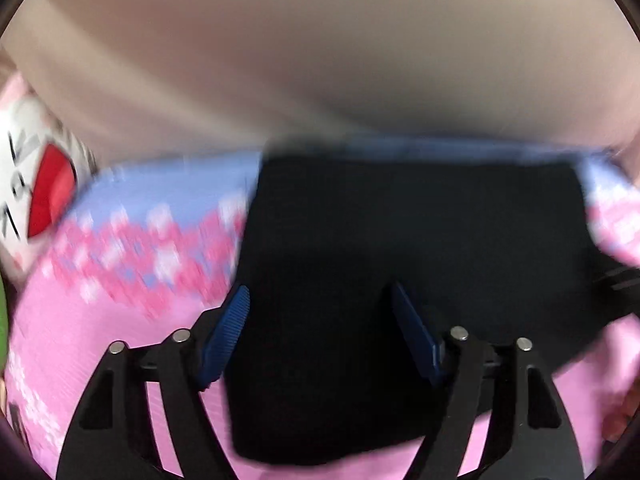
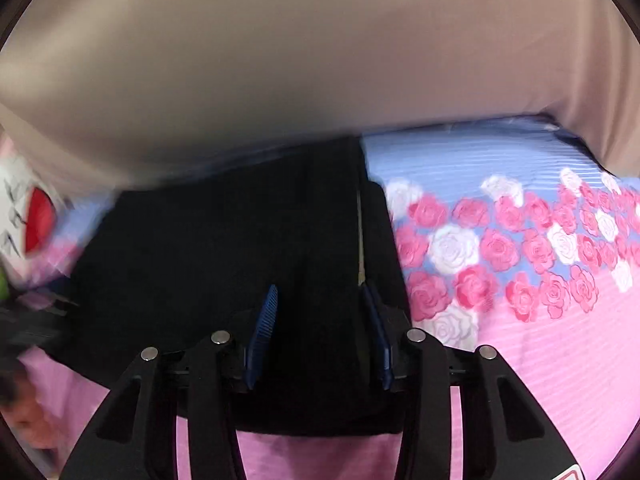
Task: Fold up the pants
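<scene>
Black pants [image 1: 420,248] lie folded into a rough rectangle on a pink and blue flowered bedsheet [image 1: 120,248]. My left gripper [image 1: 320,292] is open over the pants' near left part, its blue pads [image 1: 224,336] apart and holding nothing. In the right wrist view the pants [image 2: 208,256] spread to the left, with a thin pale line along their right edge. My right gripper [image 2: 320,292] is open above the pants' near right part, its blue pads [image 2: 262,332] apart and empty. The left wrist view is blurred.
The flowered sheet [image 2: 520,260] stretches to the right. A beige wall or headboard [image 2: 320,60] rises behind the bed. A white item with a red patch [image 1: 44,196] lies at the left, also in the right wrist view [image 2: 36,220]. The other gripper shows at the edge [image 1: 616,280].
</scene>
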